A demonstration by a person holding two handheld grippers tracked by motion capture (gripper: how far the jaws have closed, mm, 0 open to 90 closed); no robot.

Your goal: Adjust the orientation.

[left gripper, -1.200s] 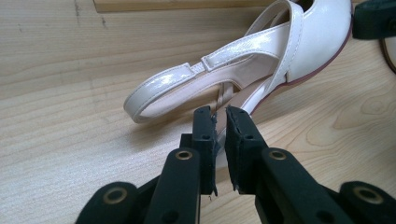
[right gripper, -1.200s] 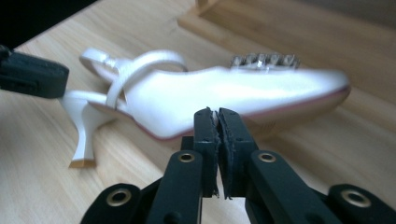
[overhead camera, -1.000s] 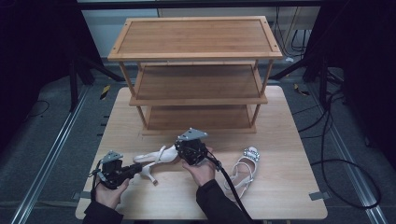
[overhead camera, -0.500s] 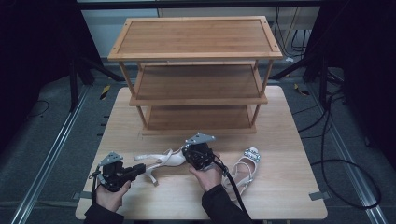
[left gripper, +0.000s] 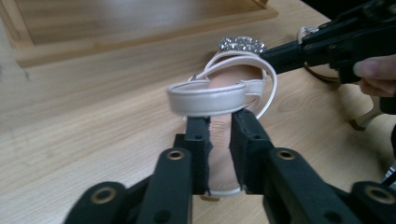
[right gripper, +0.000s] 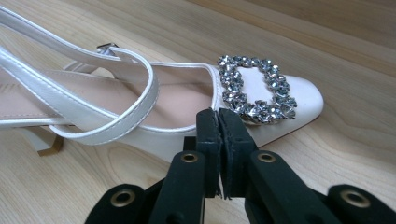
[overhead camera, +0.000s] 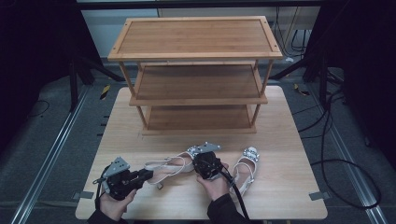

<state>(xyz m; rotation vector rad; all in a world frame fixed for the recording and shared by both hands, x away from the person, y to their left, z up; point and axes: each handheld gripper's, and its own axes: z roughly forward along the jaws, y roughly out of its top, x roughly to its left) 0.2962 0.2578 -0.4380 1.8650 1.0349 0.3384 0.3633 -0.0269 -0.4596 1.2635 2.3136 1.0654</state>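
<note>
High view: both grippers (overhead camera: pixel 150 174) (overhead camera: pixel 202 157) pinch sandal (overhead camera: pixel 172 164)

No text or label is clear enough to read.

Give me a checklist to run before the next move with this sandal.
1. Right gripper clamped on the toe rim of the held sandal: ok.
2. Left gripper firm on the heel end: its fingers straddle the sole, but the jaws have just been opening; cannot tell.
3. Rack shelves bare to take a shoe: ok.
4. Second sandal lying apart from the held one: ok.
5. Right gripper's cable clear of the second sandal's heel: cannot tell.
</note>
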